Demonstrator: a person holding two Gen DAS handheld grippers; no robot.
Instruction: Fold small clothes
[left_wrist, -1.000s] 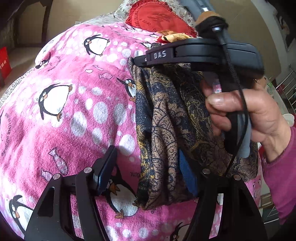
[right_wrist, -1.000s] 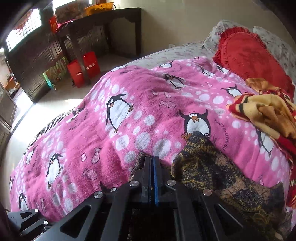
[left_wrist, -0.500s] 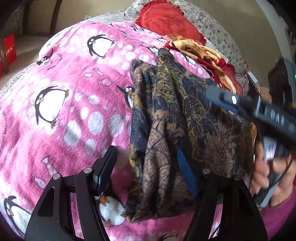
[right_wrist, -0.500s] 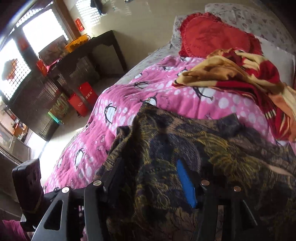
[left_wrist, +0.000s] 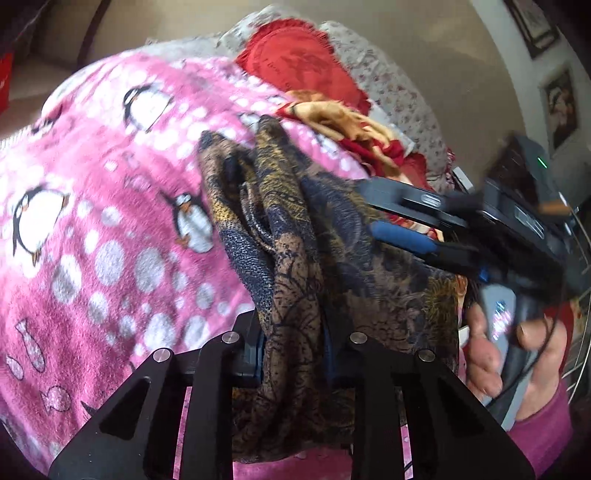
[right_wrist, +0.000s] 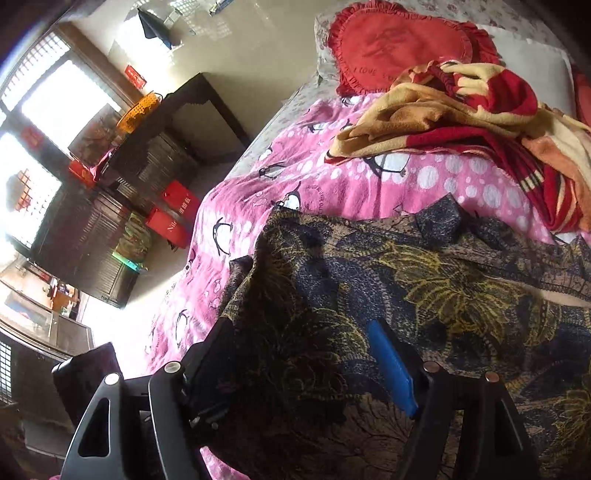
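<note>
Beyond the dark patterned garment (right_wrist: 424, 295): crumpled red-yellow blanket (right_wrist: 480, 110), red cushion (right_wrist: 399, 44).

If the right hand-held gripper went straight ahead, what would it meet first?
Probably the dark patterned garment already lying between its open fingers; the pink blanket lies beyond, though depth is unclear.
</note>
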